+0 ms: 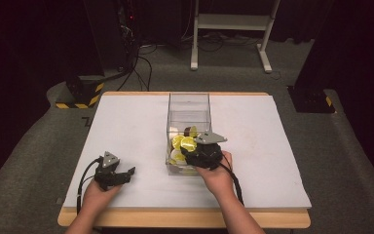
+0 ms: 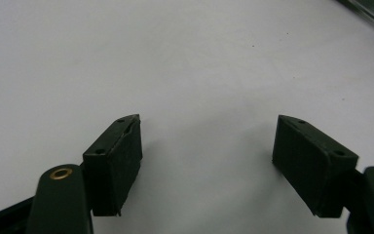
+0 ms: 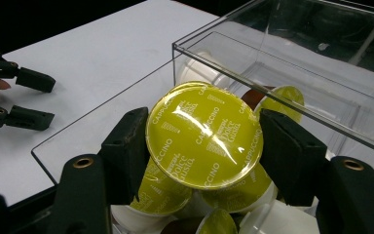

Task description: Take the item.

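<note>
Capsule [image 3: 204,140] clamped in right gripper [image 3: 202,141] over box [image 1: 188,100], perhaps mid-lift; more capsules inside; left gripper [image 2: 207,146] apart, idle beside box

Black jaws, brass screws, grey three-cornered plates, black cables

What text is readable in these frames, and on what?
"CAPPUCCINO": printed several times around the yellow foil lid of the coffee capsule held between the jaws of the right gripper.
"NESCAFE Dolce Gusto": brand mark repeated on that same lid; the small top word is partly blurred.
"Dolce Gusto": also on the lid of the second capsule below it, in the clear box.
Lids in the high view are too small to read.
</note>
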A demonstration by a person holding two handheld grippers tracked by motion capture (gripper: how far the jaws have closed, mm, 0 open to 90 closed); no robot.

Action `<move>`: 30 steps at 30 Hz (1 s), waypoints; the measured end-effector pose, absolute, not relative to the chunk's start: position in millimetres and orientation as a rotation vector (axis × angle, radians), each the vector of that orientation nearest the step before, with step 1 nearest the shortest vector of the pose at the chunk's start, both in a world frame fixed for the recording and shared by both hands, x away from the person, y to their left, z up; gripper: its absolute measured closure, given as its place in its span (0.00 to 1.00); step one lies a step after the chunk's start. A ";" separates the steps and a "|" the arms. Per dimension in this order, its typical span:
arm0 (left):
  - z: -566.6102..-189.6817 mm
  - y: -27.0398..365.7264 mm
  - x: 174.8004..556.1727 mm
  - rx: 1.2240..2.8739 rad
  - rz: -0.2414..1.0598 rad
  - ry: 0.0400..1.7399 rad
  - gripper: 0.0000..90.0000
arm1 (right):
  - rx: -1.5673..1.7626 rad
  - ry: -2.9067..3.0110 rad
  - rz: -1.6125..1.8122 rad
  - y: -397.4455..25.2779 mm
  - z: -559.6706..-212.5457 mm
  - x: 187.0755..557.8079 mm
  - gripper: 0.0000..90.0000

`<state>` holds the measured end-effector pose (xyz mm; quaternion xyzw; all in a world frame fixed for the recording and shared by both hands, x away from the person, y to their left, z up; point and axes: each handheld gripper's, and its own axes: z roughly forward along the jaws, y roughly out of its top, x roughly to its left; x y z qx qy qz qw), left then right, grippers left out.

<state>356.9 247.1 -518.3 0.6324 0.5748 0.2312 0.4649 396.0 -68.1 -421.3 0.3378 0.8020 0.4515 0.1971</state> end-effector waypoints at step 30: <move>-518.3 246.9 357.1 1.547 0.564 1.415 0.30 | 0.935 2.183 1.323 -75.0 -415.3 388.2 0.43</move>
